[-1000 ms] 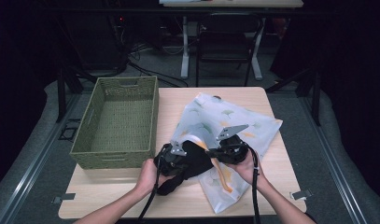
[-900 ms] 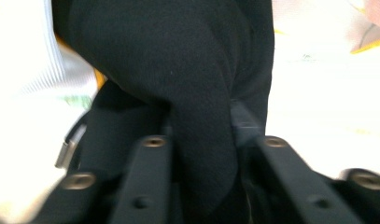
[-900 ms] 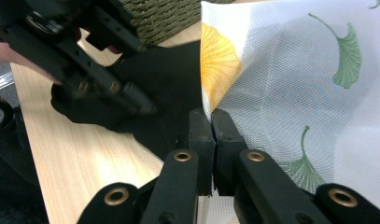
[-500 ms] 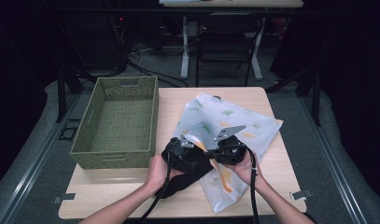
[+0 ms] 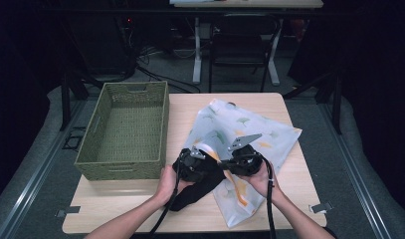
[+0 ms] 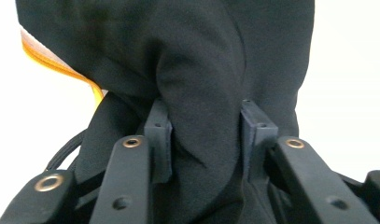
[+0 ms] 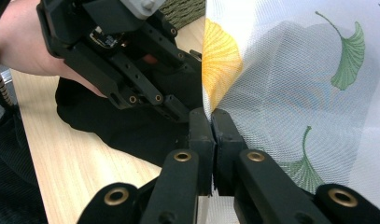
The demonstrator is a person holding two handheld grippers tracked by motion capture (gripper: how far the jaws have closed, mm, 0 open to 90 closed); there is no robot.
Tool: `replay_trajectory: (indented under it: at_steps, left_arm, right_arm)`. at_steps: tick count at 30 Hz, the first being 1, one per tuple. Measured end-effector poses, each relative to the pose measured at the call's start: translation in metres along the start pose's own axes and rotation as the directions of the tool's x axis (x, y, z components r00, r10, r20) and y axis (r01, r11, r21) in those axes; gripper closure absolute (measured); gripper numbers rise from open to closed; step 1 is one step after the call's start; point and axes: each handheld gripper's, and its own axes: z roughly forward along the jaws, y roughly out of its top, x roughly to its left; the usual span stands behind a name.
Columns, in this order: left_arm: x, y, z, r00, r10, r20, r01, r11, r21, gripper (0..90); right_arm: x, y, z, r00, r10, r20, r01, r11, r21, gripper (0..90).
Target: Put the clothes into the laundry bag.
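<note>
A white mesh bag (image 5: 250, 132) printed with green and yellow leaves lies on the table. My right gripper (image 5: 229, 167) is shut on its orange-trimmed edge (image 7: 211, 122), the mesh (image 7: 295, 79) pinched between both pads. A black garment (image 5: 192, 196) lies partly on the wood and reaches toward the bag's opening. My left gripper (image 5: 209, 165) faces the right one at close range. Its jaws have just been closing, and a fold of the black cloth (image 6: 201, 93) is squeezed between the pads (image 6: 159, 135). The left gripper's body (image 7: 131, 70) shows in the right gripper view.
A green woven basket (image 5: 125, 129) stands on the table's left half, its wall close to my left hand (image 5: 167, 179). Bare wood (image 5: 140, 211) runs along the near edge. Beyond the table stand chair and desk legs (image 5: 197, 55) on a dark floor.
My left gripper has shifted slightly right and down toward the bag's opening with the black cloth. The right gripper and the bag have stayed where they were.
</note>
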Motion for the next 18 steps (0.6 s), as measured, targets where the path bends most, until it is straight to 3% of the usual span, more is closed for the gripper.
replay_trajectory:
  at_steps: [3,8,13,15,17,18]
  left_arm:
    - [-0.003,0.001,-0.004,0.9999,0.012,0.0,-0.012,0.9998,-0.016,65.9]
    - [-0.008,0.006,-0.016,0.9999,0.008,0.007,-0.007,0.9954,-0.096,66.1]
    - [-0.012,0.015,-0.024,0.9999,-0.01,0.008,0.011,0.9807,-0.195,66.1]
    - [-0.012,0.018,-0.025,0.9996,-0.023,0.015,0.026,0.9778,-0.208,66.0]
    - [-0.012,0.026,-0.026,0.9988,-0.046,0.019,0.049,0.9687,-0.243,65.8]
    - [-0.011,0.029,-0.026,0.9985,-0.049,0.025,0.054,0.9704,-0.236,65.7]
  right_arm:
    - [0.0,0.0,-0.001,1.0,-0.004,0.001,0.004,1.0,-0.005,88.9]
    - [0.0,0.003,-0.006,1.0,-0.007,0.004,0.007,0.999,-0.032,88.9]
    - [0.0,0.006,-0.012,1.0,-0.006,-0.002,0.005,0.997,-0.075,88.9]
    - [0.0,0.006,-0.013,1.0,-0.003,-0.006,0.003,0.997,-0.08,88.9]
    - [0.001,0.008,-0.016,0.9999,-0.006,-0.012,0.005,0.995,-0.104,88.9]
    - [0.002,0.008,-0.017,0.9998,-0.002,-0.018,0.0,0.994,-0.112,88.9]
